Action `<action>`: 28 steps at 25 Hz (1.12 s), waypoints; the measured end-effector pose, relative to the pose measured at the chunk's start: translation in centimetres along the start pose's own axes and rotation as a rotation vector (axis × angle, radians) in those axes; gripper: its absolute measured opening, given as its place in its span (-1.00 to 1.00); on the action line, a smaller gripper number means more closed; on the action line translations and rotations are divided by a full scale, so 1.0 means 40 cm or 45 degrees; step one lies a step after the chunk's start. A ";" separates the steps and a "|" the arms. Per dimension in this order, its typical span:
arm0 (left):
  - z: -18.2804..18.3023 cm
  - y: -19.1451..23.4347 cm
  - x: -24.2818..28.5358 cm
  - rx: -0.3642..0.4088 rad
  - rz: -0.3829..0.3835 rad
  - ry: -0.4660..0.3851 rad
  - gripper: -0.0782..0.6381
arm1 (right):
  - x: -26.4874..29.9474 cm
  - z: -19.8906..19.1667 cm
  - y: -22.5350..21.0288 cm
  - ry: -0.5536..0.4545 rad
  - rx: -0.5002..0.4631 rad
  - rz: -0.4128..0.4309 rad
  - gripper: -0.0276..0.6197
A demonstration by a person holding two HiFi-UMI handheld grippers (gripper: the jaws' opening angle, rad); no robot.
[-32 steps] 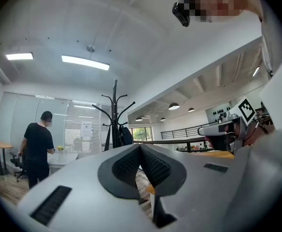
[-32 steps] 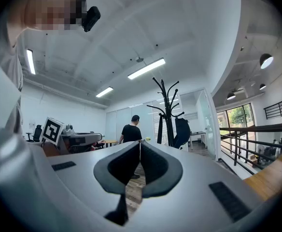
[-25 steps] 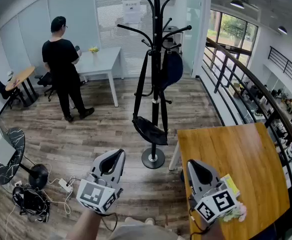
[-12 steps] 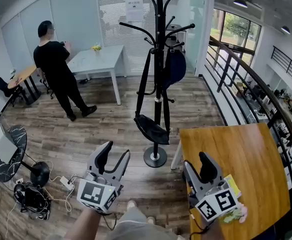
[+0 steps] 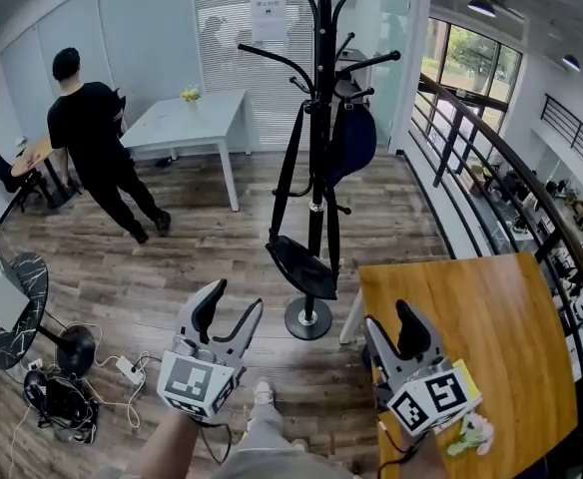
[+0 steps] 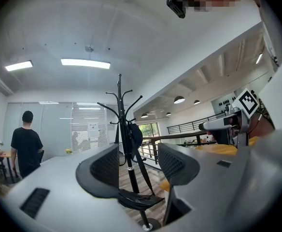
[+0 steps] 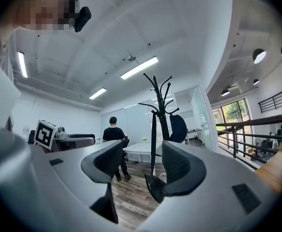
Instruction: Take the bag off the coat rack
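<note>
A black coat rack [image 5: 319, 148] stands on the wood floor ahead of me. A black bag [image 5: 299, 265] hangs low from it on a long strap, and a dark blue bag [image 5: 349, 138] hangs higher on the right side. My left gripper [image 5: 234, 305] is held low, short of the rack's base, its jaws opening with nothing between them. My right gripper [image 5: 391, 325] is over the near corner of the wooden table [image 5: 471, 337], jaws also opening and empty. Between the left jaws [image 6: 138, 163] the black bag [image 6: 136, 198] shows far off. The right gripper [image 7: 141, 166] also looks toward the rack [image 7: 160, 115].
A person in black [image 5: 92, 143] walks at the far left beside a white table [image 5: 192, 123]. A railing [image 5: 491, 168] runs along the right. A power strip and cables [image 5: 122, 367] lie on the floor at the left, near a dark round table [image 5: 12, 307].
Both grippers' jaws went from shut to wide apart. The person in black has walked further left, away from the white table.
</note>
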State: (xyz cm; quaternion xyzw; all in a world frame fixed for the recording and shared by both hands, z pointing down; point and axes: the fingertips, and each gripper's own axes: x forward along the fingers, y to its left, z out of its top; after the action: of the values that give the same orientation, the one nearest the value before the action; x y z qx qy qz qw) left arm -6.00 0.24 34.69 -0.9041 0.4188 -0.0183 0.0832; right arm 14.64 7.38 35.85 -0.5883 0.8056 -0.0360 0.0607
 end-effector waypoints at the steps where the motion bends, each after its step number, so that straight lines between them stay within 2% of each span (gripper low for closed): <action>1: -0.004 0.010 0.015 0.001 -0.001 0.000 -0.06 | 0.017 -0.004 -0.006 0.006 -0.003 -0.001 -0.14; 8: -0.023 0.104 0.167 0.008 -0.044 -0.002 -0.06 | 0.177 -0.009 -0.059 0.029 -0.029 -0.007 -0.14; 14: -0.019 0.213 0.339 -0.003 -0.097 -0.013 -0.06 | 0.347 0.024 -0.118 0.025 -0.059 -0.047 -0.14; 20: 0.002 0.314 0.484 -0.025 -0.166 -0.097 -0.07 | 0.526 0.047 -0.168 0.028 -0.079 -0.095 -0.14; 24: -0.037 0.365 0.585 0.018 -0.240 -0.062 -0.07 | 0.627 0.035 -0.212 0.037 -0.086 -0.147 -0.14; 28: -0.075 0.396 0.671 0.011 -0.308 -0.030 -0.07 | 0.704 0.015 -0.255 0.047 -0.059 -0.215 -0.14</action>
State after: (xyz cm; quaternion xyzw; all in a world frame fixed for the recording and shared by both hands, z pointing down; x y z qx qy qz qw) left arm -0.85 -30.66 34.05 -0.9478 0.3056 -0.0192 0.0892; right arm 15.88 -22.54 35.00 -0.6547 0.7546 -0.0332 0.0290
